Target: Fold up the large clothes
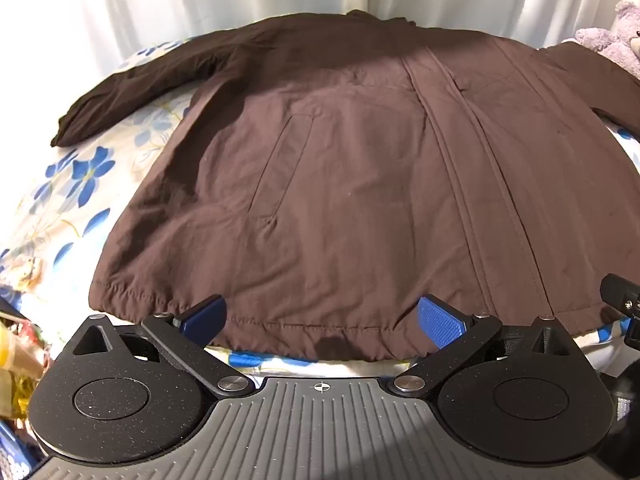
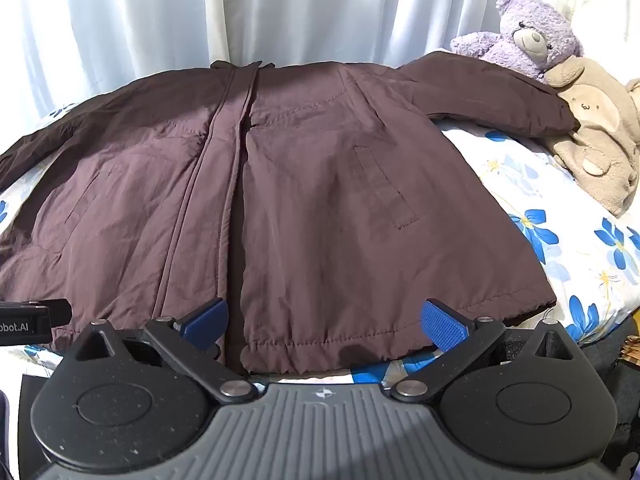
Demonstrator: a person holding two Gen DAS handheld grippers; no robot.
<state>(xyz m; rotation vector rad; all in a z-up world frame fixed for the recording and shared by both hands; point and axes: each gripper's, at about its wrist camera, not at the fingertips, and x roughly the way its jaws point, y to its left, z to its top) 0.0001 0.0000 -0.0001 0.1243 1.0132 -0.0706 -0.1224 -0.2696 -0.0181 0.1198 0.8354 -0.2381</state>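
A large dark brown jacket (image 1: 360, 184) lies spread flat, front side up, on a floral bed sheet (image 1: 80, 184), both sleeves stretched out sideways. It also fills the right wrist view (image 2: 320, 208). My left gripper (image 1: 322, 320) is open, its blue pads just above the near hem on the jacket's left half. My right gripper (image 2: 324, 322) is open over the near hem on the right half, beside the front placket. Neither holds anything. The left gripper's body shows at the left edge of the right wrist view (image 2: 28, 322).
A purple teddy bear (image 2: 524, 36) and a beige plush toy (image 2: 596, 132) sit at the far right by the right sleeve. White curtains (image 2: 280, 8) hang behind the bed. Cluttered items (image 1: 16, 352) lie beyond the bed's near left edge.
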